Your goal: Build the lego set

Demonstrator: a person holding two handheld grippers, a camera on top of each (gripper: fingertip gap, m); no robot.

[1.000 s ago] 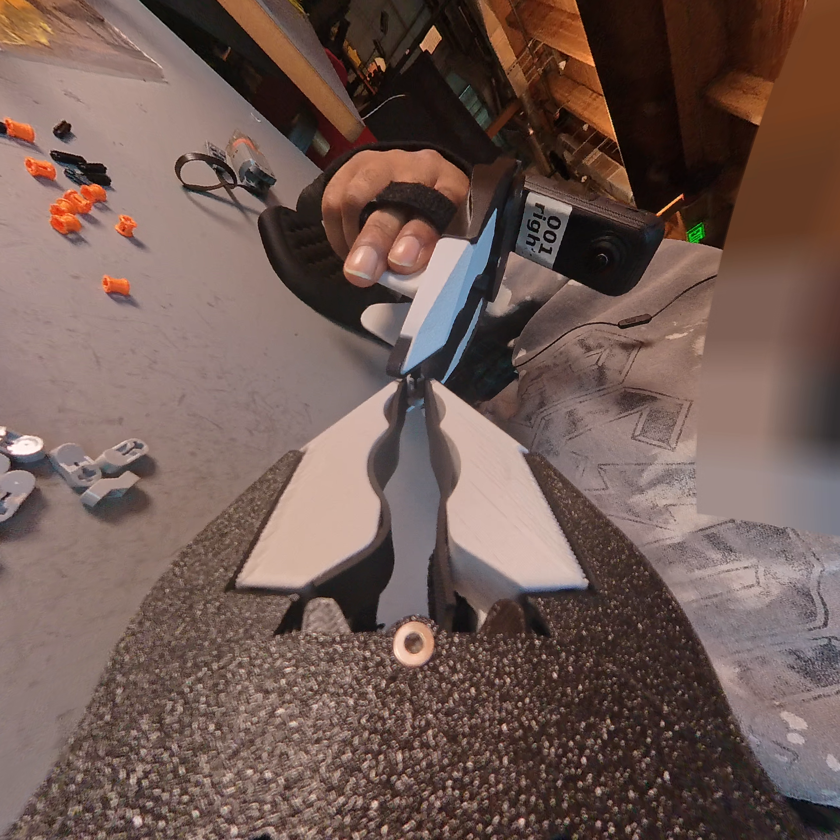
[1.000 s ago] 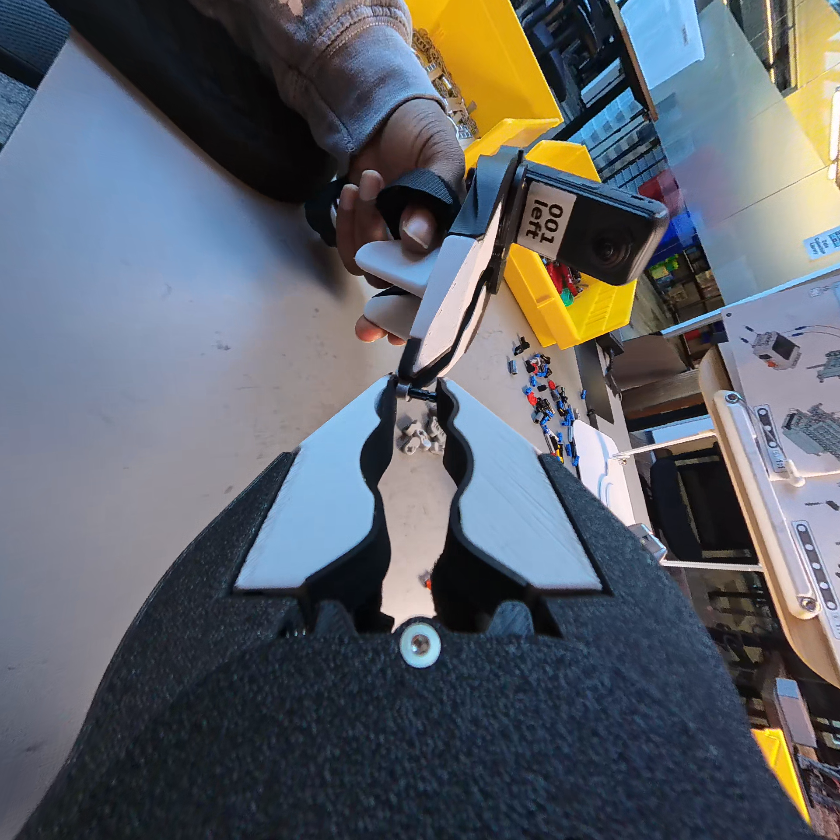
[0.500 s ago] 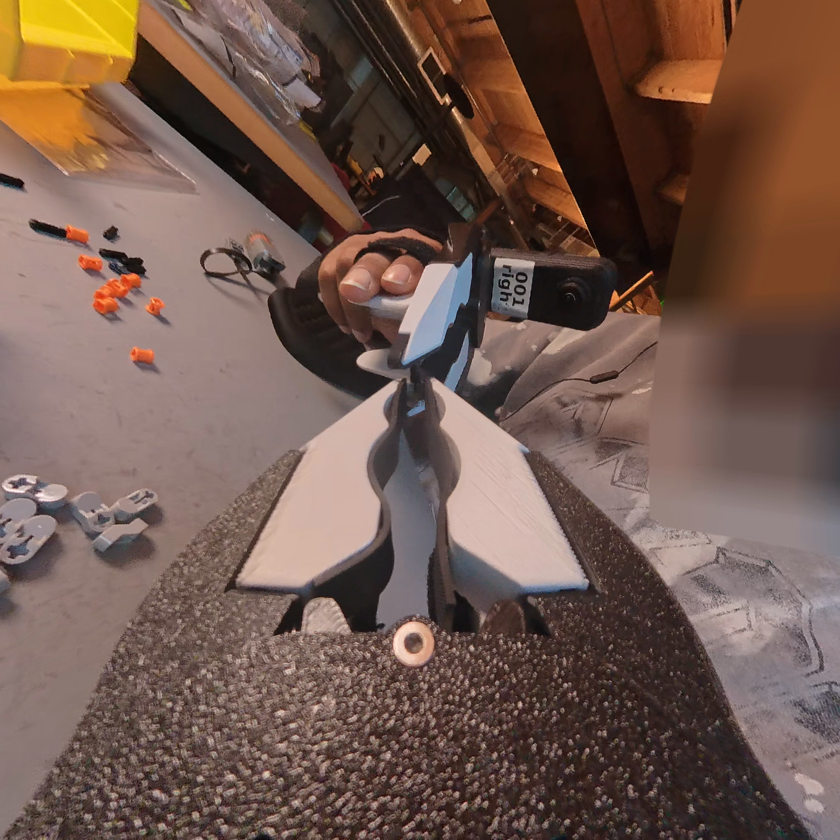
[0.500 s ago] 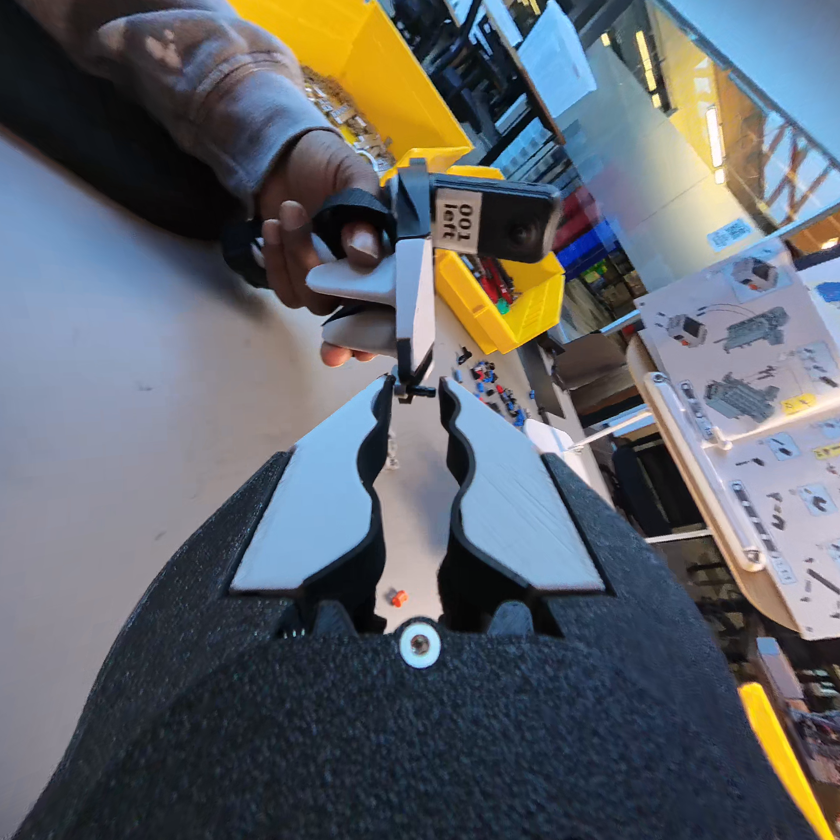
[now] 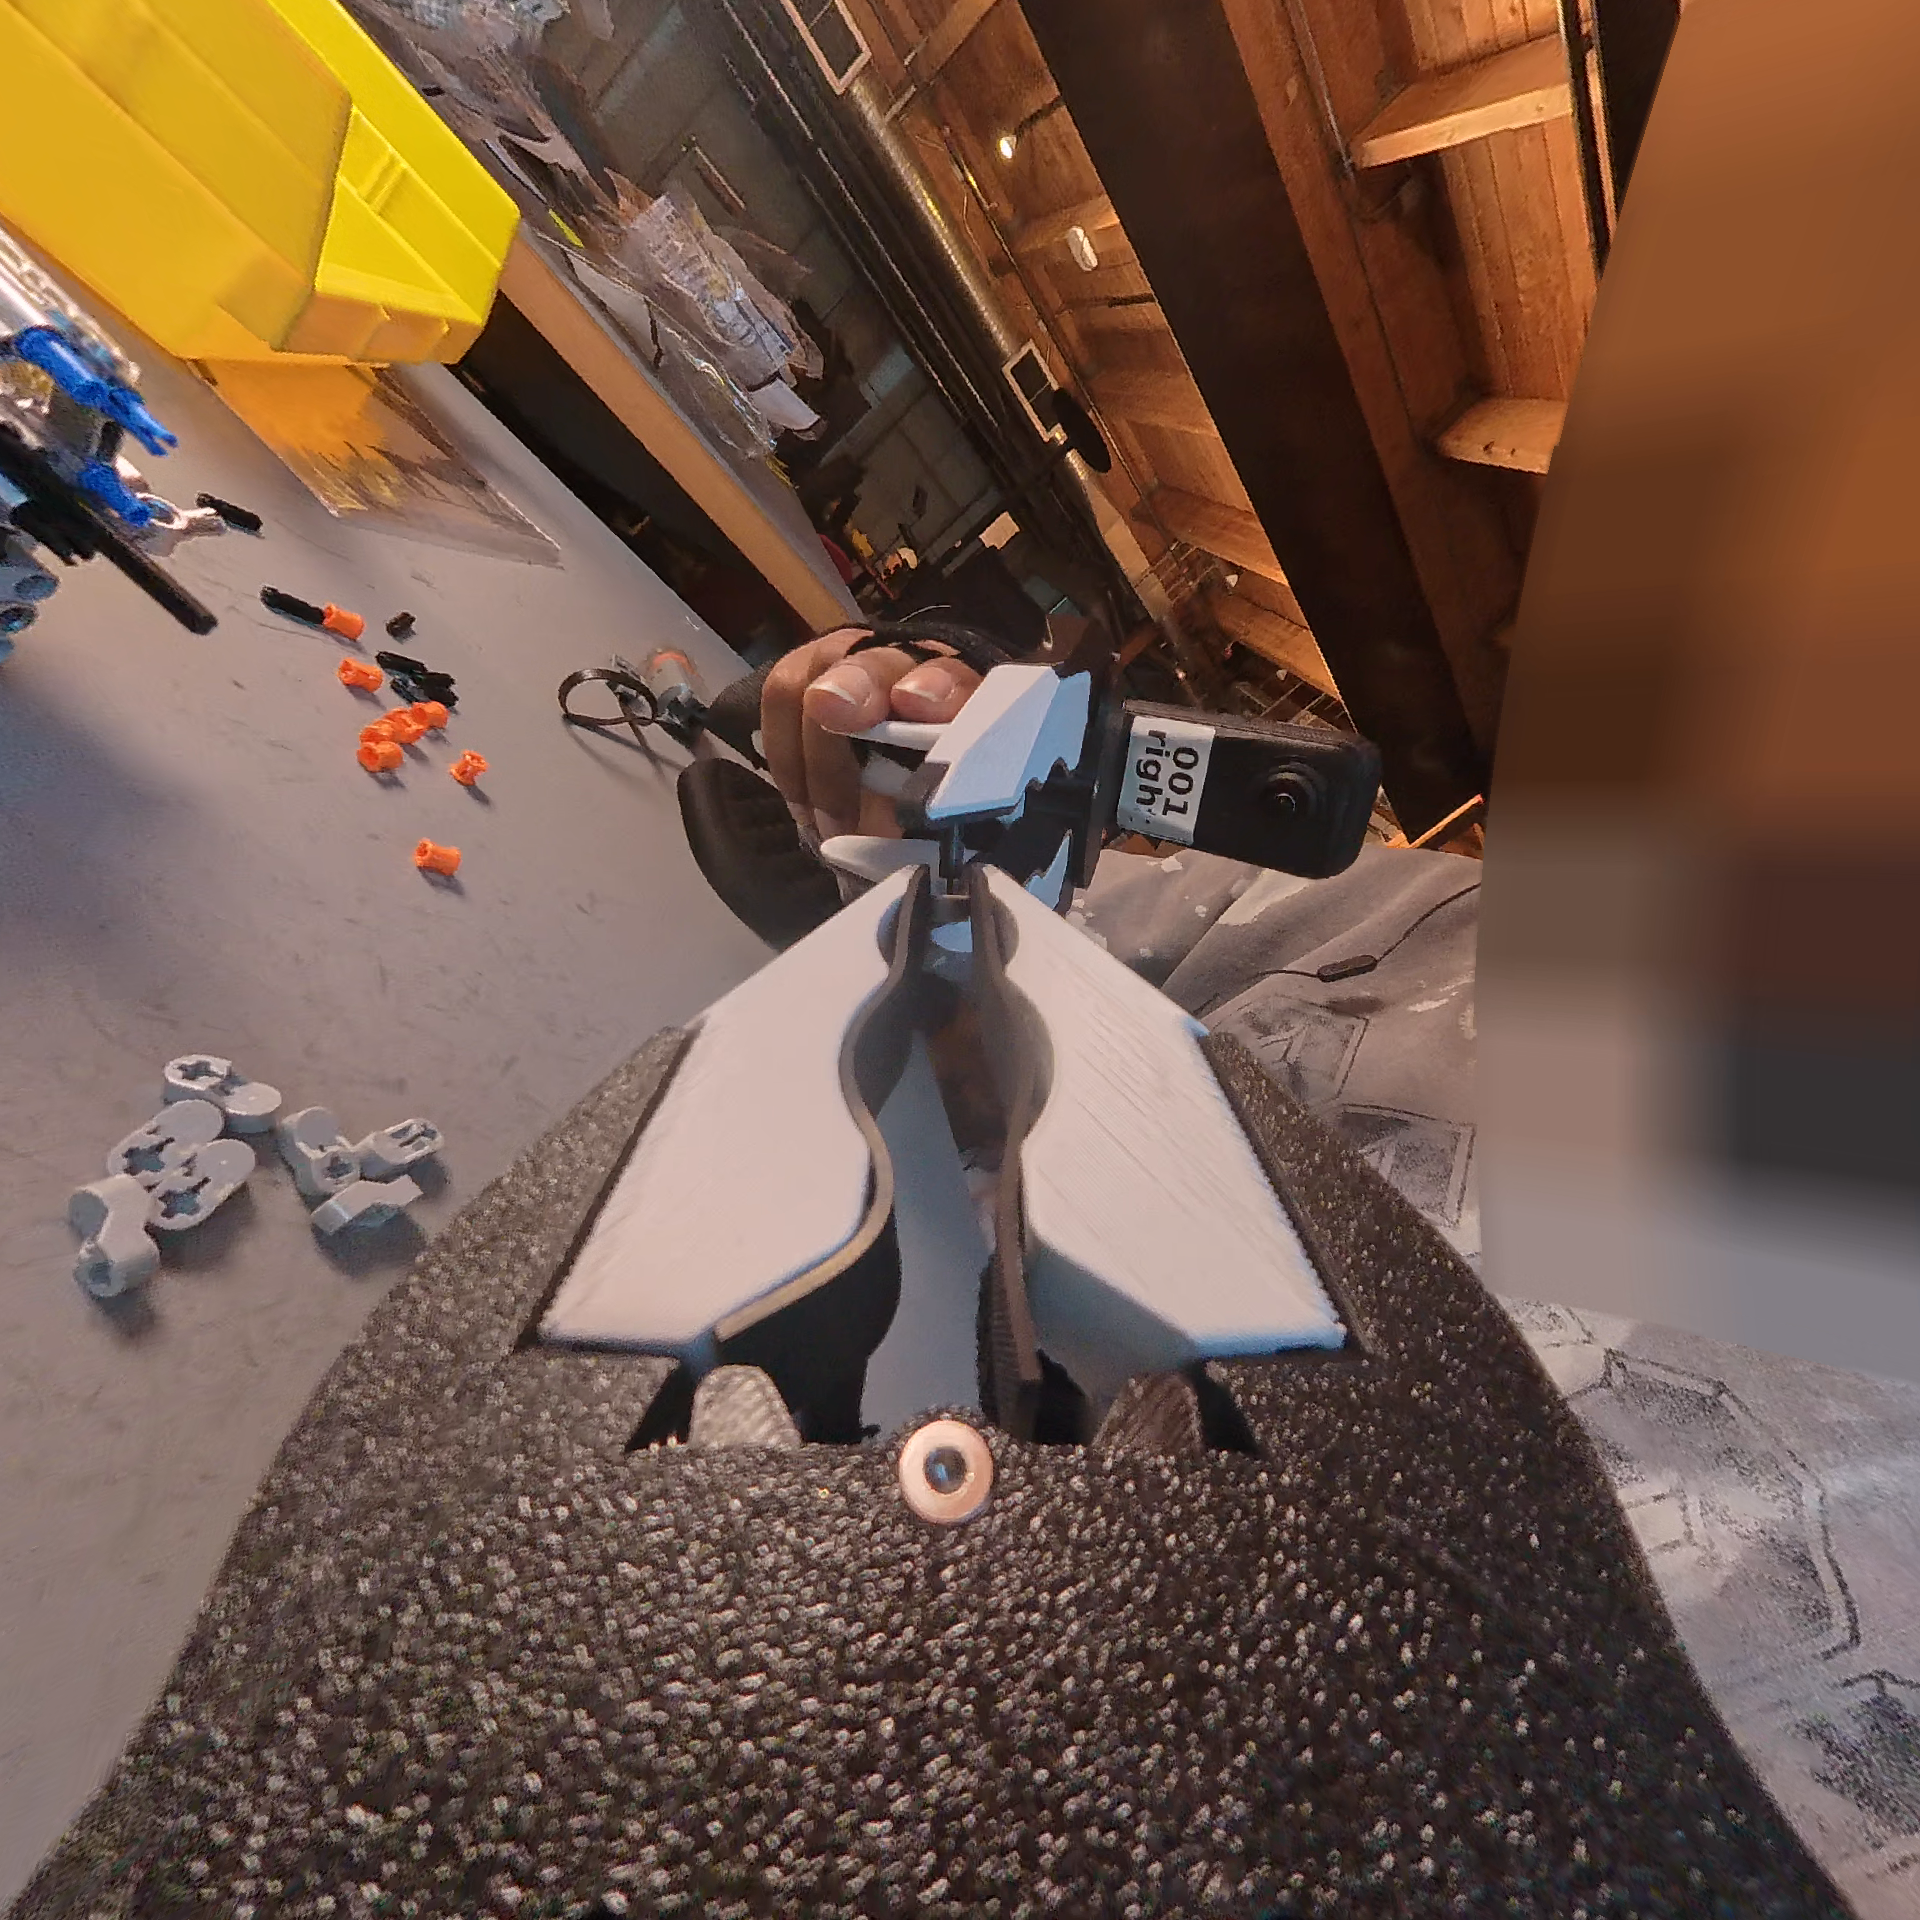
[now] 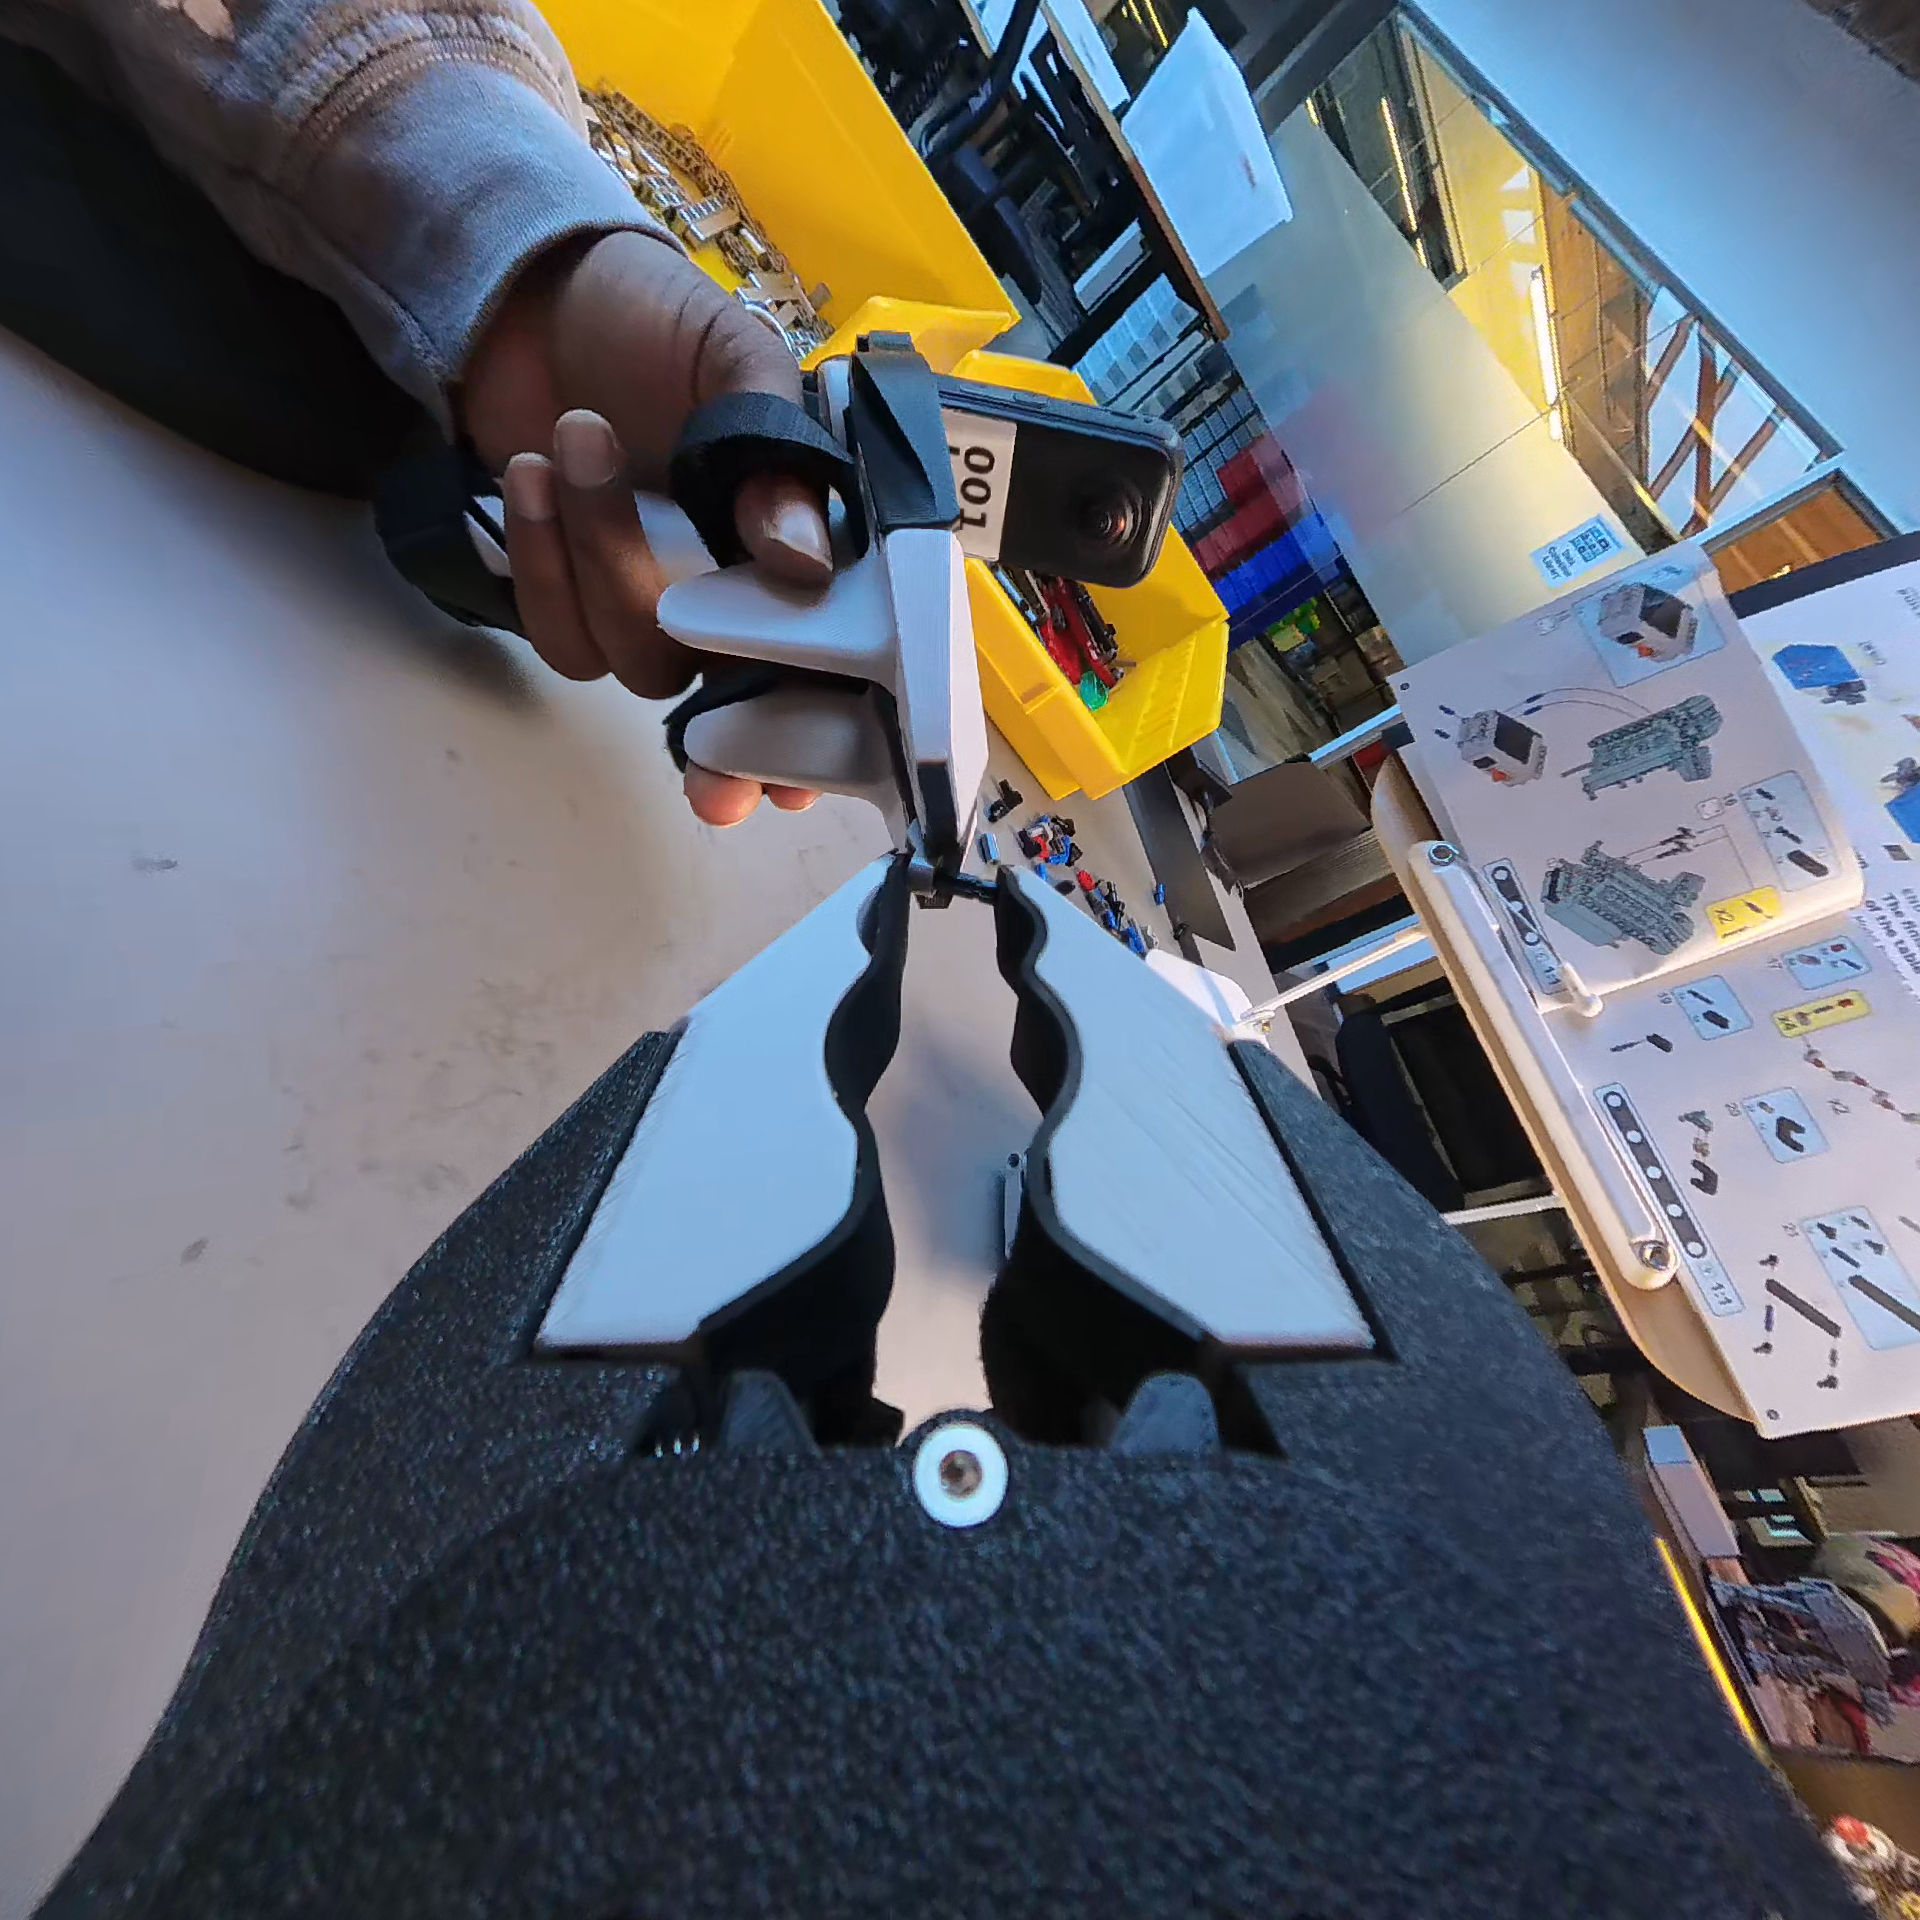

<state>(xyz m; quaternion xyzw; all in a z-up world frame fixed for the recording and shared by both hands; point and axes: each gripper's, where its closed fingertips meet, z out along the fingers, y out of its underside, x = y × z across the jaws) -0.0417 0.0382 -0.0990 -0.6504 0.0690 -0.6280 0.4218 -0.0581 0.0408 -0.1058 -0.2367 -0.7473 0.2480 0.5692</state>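
Tips of left hand-held gripper [image 5: 948, 883] pinched on small black pin [image 6: 961, 886]; right hand-held gripper [image 6: 948, 883] apart, flanking the pin. Grey connectors [image 5: 208, 1153] on bench [image 5: 312, 935], left of left hand-held gripper.

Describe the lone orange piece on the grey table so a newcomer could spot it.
In the left wrist view, start at the grey table left of the left gripper. Below the cluster of orange bushings lies one lone orange bushing. It sits apart, nearest the grey connectors.
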